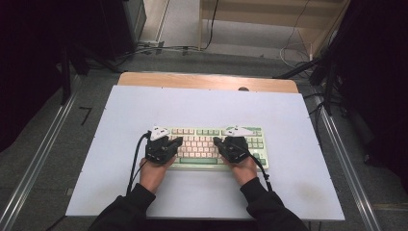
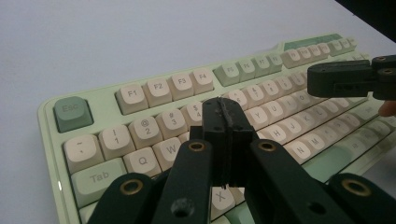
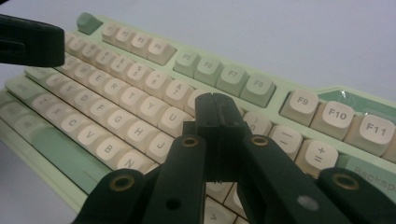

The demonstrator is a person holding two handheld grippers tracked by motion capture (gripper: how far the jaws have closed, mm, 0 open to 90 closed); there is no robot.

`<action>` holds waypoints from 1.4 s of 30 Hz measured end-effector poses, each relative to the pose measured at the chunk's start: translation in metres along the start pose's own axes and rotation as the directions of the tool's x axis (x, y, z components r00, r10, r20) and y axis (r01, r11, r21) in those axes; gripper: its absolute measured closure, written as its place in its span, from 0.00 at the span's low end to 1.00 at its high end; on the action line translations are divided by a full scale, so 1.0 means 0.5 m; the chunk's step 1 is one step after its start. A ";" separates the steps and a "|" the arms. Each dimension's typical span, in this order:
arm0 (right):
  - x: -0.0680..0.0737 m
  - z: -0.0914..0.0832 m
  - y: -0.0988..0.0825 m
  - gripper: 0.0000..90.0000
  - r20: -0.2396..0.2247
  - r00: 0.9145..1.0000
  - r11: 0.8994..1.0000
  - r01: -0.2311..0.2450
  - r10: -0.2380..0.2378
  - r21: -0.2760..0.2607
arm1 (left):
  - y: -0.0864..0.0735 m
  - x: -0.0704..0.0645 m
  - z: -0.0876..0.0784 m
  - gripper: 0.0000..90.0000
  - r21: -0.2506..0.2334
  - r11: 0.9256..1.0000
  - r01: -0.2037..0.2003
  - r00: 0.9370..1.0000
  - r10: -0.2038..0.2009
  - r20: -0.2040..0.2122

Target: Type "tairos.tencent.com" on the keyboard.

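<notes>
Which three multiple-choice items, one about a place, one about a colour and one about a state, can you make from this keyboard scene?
1. Where does the keyboard lie?
A. on the white table top
B. on the floor
C. on a shelf

2. What colour is the Esc key?
A. red
B. dark green
C. black

3. How do the jaws of the left gripper stand?
A. wide open
B. closed on a cable
C. shut, with nothing between them

Answers:
1 A, the high view shows it flat on the white top.
2 B, it is darker green than the pale case.
3 C, the left gripper view shows both pads pressed together above the keys.
</notes>
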State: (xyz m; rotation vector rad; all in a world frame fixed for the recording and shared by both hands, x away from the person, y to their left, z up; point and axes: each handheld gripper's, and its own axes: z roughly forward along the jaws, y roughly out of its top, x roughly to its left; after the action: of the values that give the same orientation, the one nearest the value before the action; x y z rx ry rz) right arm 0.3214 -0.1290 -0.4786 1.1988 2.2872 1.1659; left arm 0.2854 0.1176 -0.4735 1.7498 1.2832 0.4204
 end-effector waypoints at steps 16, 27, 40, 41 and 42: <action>-0.009 0.017 -0.006 0.97 0.031 0.999 0.999 -0.014 0.012 0.050 | -0.001 0.006 -0.002 1.00 0.001 1.000 0.000 1.000 0.000 -0.007; -0.003 -0.002 0.005 0.97 0.009 1.000 1.000 -0.020 0.020 0.019 | -0.001 0.008 -0.004 1.00 0.001 1.000 0.003 1.000 -0.003 -0.008; -0.002 -0.008 0.007 0.97 0.004 1.000 1.000 -0.017 0.017 0.011 | -0.019 0.009 0.006 1.00 0.032 0.999 -0.003 1.000 0.003 -0.023; -0.001 -0.008 0.007 0.97 0.003 1.000 1.000 -0.017 0.017 0.011 | -0.021 0.010 0.007 1.00 0.033 0.999 -0.003 1.000 0.003 -0.023; -0.001 -0.009 0.007 0.97 0.002 1.000 1.000 -0.019 0.019 0.011 | -0.022 0.010 0.008 1.00 0.038 0.999 -0.006 1.000 0.007 -0.024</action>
State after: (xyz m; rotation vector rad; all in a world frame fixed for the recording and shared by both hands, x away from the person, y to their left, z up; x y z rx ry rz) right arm 0.3211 -0.1306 -0.4731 1.2271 2.2883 1.1595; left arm 0.2836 0.1207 -0.4858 1.7860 1.3110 0.4242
